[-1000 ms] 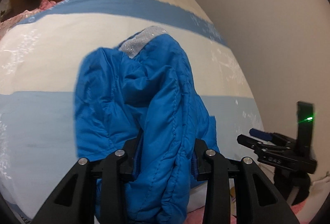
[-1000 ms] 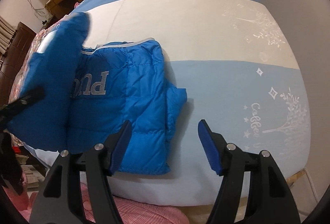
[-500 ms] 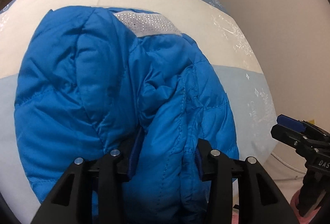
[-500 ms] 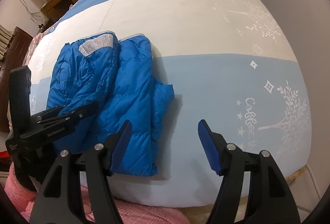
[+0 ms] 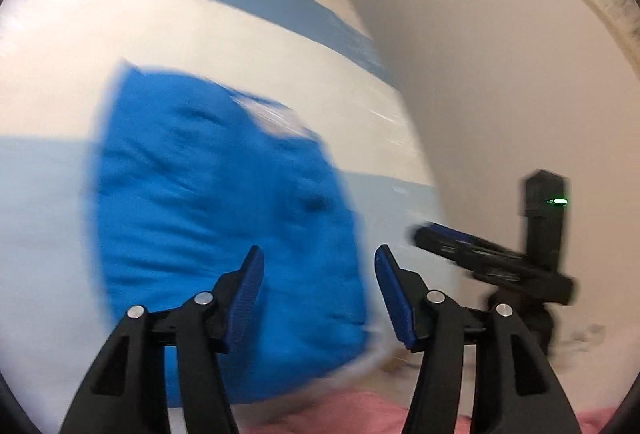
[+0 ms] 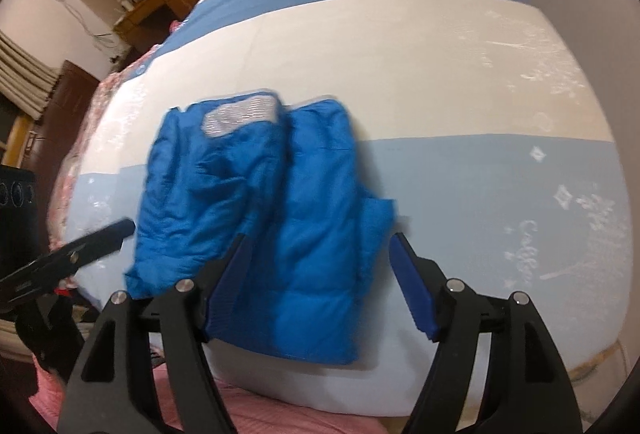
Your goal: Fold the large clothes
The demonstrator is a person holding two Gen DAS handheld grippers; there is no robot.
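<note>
On the pale blue band of the striped blue-and-cream bedsheet (image 6: 500, 194), white script lettering (image 6: 530, 250) runs near the snowflake and tree prints; it seems to read "Coffee", though blur leaves that unsure. The silver patch (image 6: 240, 116) on the puffy blue quilted jacket (image 6: 280, 214) shows no legible word.
</note>
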